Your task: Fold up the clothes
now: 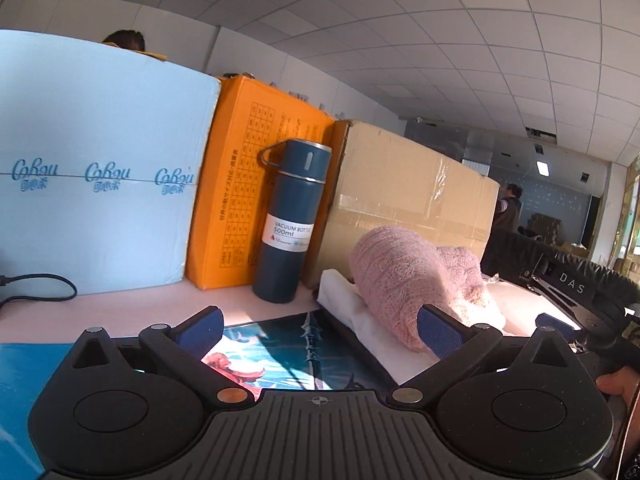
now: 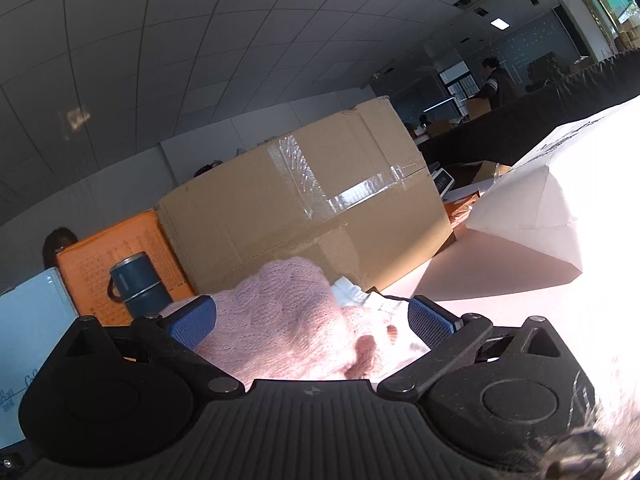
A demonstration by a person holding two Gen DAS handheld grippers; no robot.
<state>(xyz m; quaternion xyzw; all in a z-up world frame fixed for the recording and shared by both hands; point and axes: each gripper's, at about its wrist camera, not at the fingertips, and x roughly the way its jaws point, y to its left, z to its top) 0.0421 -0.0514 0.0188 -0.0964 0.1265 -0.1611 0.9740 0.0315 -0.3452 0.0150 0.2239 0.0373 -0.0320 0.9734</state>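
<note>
A pink knitted garment (image 1: 408, 280) lies bunched on a folded white cloth (image 1: 344, 300) on the pink table, in front of a cardboard box. My left gripper (image 1: 320, 334) is open and empty; its right finger (image 1: 438, 334) is beside the garment's near edge. My right gripper (image 2: 312, 320) is open, with the pink garment (image 2: 280, 320) lying between its fingers and the white cloth (image 2: 360, 296) behind. The right gripper's blue tip (image 1: 554, 322) shows at the right of the left wrist view.
A blue vacuum bottle (image 1: 288, 220) stands left of the clothes. Behind are a light blue box (image 1: 92, 160), an orange box (image 1: 248, 184) and a taped cardboard box (image 1: 408, 196). A white box (image 2: 560, 184) sits right. A picture mat (image 1: 288, 356) lies under my left gripper.
</note>
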